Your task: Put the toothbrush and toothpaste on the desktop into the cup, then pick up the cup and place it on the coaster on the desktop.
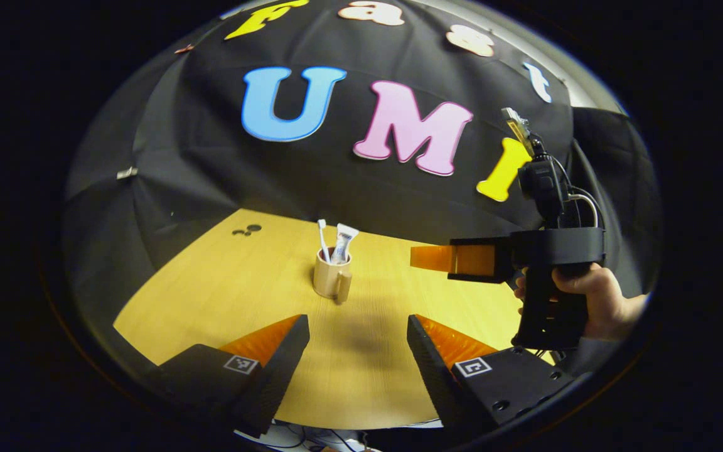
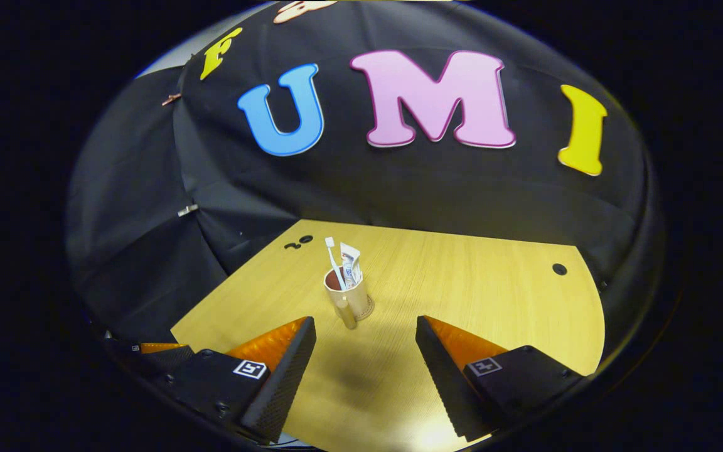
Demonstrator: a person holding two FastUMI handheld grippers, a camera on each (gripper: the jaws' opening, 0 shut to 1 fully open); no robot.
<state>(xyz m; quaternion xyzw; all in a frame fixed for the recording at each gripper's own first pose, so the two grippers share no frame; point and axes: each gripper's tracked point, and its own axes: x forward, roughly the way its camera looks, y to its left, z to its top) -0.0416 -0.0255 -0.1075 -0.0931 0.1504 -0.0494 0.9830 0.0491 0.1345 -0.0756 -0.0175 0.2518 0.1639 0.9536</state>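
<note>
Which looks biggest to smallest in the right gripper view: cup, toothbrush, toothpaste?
1. cup, the widest and bulkiest.
2. toothpaste and toothbrush: both stand partly hidden inside the cup, so they are not ranked; the visible tube looks wider, the brush thinner and reaches a little higher.

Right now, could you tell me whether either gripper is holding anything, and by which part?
Nothing is held. The left gripper and right gripper are open and empty, apart from the cup.
</note>
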